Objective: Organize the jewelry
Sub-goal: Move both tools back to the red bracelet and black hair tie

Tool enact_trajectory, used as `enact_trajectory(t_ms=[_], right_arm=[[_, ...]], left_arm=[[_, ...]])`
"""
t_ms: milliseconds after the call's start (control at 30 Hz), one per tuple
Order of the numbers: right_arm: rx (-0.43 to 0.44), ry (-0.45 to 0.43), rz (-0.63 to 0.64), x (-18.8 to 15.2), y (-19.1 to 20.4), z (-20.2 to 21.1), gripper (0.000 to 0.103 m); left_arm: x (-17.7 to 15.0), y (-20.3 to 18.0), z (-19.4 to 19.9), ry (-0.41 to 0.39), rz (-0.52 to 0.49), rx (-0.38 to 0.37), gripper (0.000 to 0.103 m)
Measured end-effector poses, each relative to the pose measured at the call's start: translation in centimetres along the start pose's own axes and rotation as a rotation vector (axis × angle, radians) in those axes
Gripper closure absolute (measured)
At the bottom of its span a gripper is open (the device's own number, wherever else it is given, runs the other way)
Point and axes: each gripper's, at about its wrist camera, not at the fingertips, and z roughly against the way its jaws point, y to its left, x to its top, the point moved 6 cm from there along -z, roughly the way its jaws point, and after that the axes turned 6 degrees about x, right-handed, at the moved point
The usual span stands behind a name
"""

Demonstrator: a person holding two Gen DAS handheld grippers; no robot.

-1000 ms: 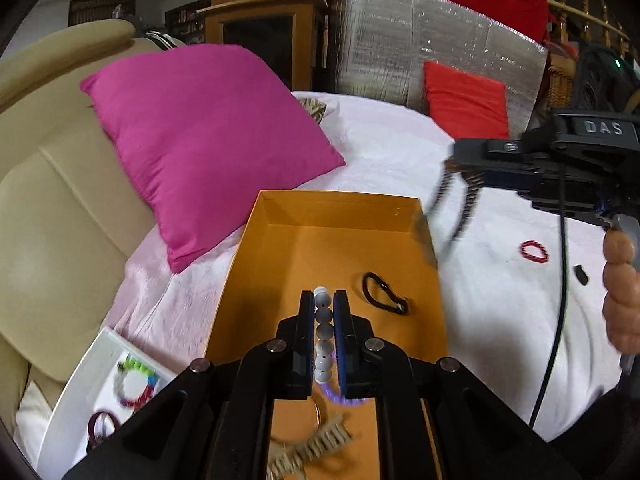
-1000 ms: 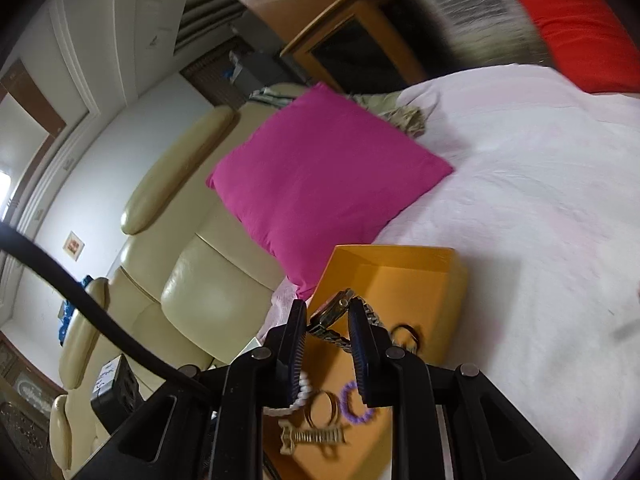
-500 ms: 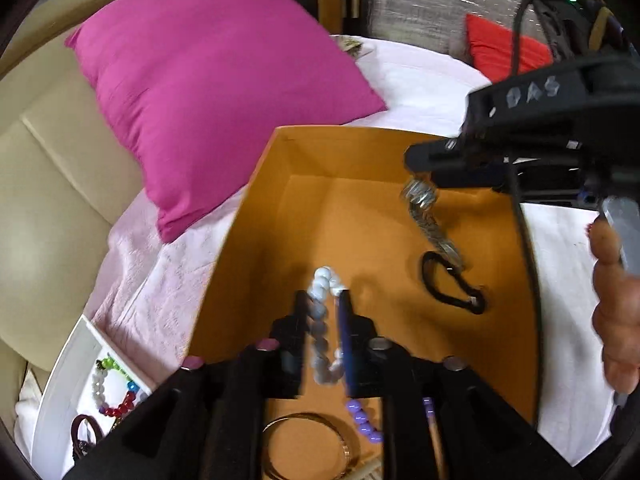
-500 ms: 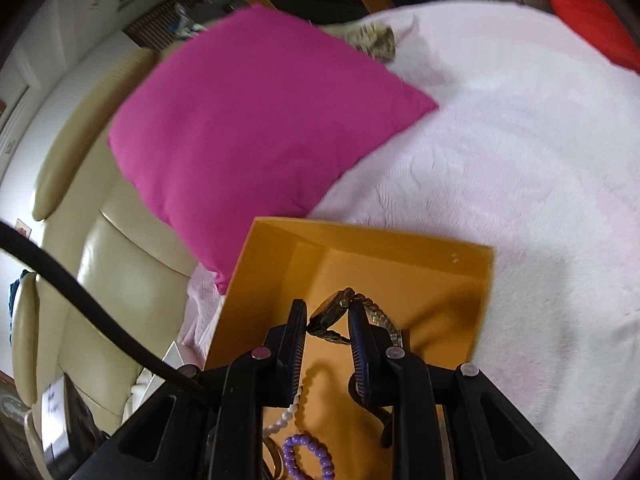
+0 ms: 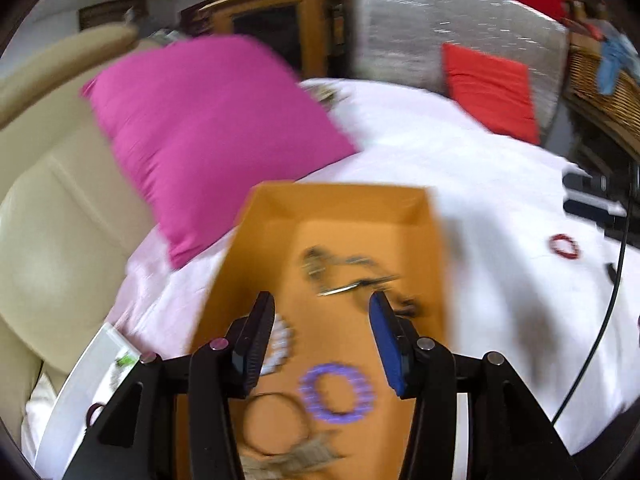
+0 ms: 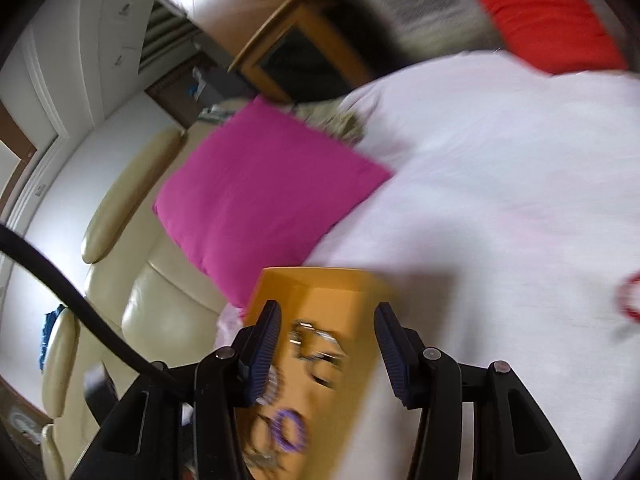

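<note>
White bedding (image 5: 460, 168) is seen under an orange box (image 5: 344, 204) where a purple bracelet (image 5: 336, 392), a white bead bracelet (image 5: 280, 340) and a blurred watch (image 5: 344, 272) are laid, while both the left gripper (image 5: 322, 324) and right gripper (image 6: 326, 336) are held empty above it, fingers spread wide.

No legible text, label, brand, number or sign in either view. Both frames motion-blurred. Orange box (image 5: 430, 240): plain walls, no print seen. Pink cushion (image 5: 208, 128) and red cushion (image 5: 490, 88): plain fabric, no tag readable. Left gripper (image 5: 322, 330) and right gripper (image 6: 326, 344): black bodies, blue pads, no marking visible. White tray (image 5: 80, 384) at lower left of left wrist view: no lettering made out.
</note>
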Motion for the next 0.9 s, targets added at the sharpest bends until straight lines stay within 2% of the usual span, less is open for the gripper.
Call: enact_trajectory(t_ms=[133, 200, 300, 433, 533, 700, 767, 833, 900], right_arm=[[-0.097, -0.059, -0.057, -1.3, -5.8, 7.9, 0.051], [-0.140, -0.095, -0.095, -2.0, -8.8, 11.7, 0.051], [-0.193, -0.146, -0.187, -3.5, -13.8, 17.0, 0.051], [-0.230, -0.182, -0.288, -4.6, -19.0, 21.3, 0.051], [-0.252, -0.176, -0.319, -5.4, -21.8, 22.9, 0.051], [-0.281, -0.139, -0.345, -5.4, -24.7, 22.9, 0.052], [-0.304, -0.116, -0.319, -5.0, -25.3, 22.1, 0.058], [-0.328, -0.080, -0.309, -4.7, -26.3, 21.3, 0.067], [-0.372, -0.061, -0.292, -4.5, -27.0, 20.7, 0.070]], left_arm=[[1.7, -7.2, 2.1, -0.048, -0.078, -0.101, 0.043], [2.1, -11.1, 2.5, -0.053, -0.115, -0.149, 0.043], [2.3, -16.3, 2.3, -0.034, -0.151, -0.215, 0.043], [2.3, -21.7, 0.8, 0.004, -0.152, -0.285, 0.043], [2.6, -25.2, -0.8, 0.003, -0.178, -0.297, 0.043], [3.0, -29.5, -3.9, 0.006, -0.191, -0.334, 0.043], [2.8, -30.2, -5.0, 0.022, -0.191, -0.346, 0.043], [2.7, -30.5, -6.3, 0.051, -0.191, -0.321, 0.043], [3.1, -30.5, -7.3, 0.061, -0.181, -0.318, 0.043]])
